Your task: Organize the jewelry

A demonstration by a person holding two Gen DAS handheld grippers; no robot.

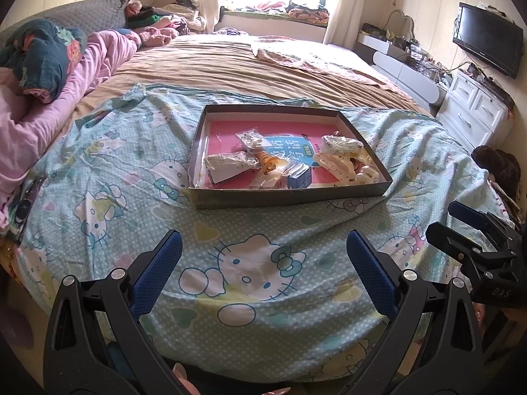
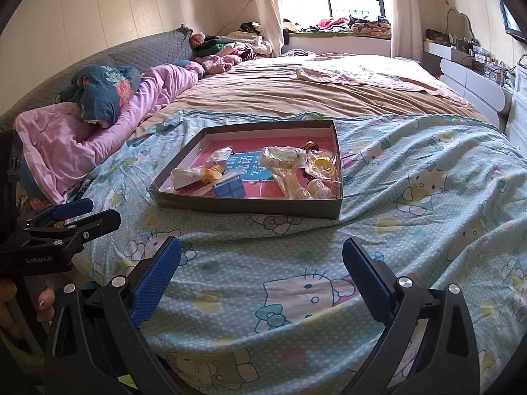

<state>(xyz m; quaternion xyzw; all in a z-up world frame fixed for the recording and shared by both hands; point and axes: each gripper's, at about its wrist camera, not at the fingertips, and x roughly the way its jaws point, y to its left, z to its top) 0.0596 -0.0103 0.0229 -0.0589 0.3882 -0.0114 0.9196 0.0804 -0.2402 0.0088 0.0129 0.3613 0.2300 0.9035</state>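
The side of the left gripper (image 2: 59, 223), seen from the right wrist, reads "GenRobot.AI"; the right gripper (image 1: 461, 223), seen from the left wrist, bears letters that look like "DAS". The pink sheet lining the tray (image 1: 204, 197) has a blue panel with large Chinese characters, too covered to read in full.

The tray is a shallow grey cardboard box lid lying on a Hello Kitty bedspread (image 1: 257, 263) near the foot of the bed. In it are small clear bags of jewelry (image 1: 250, 140), a white wrapped packet (image 1: 227, 164), an orange spiral hair tie (image 1: 266, 163), a small blue box (image 1: 298, 179), cream hair claws (image 1: 336, 164) and a bagged pale piece (image 1: 341, 144) at the right end. From the right wrist a yellow item in a bag (image 2: 321, 166) also shows near the tray's right wall.

Both grippers hover above the bedspread, short of the tray, jaws spread wide and holding nothing. A television (image 1: 487, 42) hangs on the right wall.
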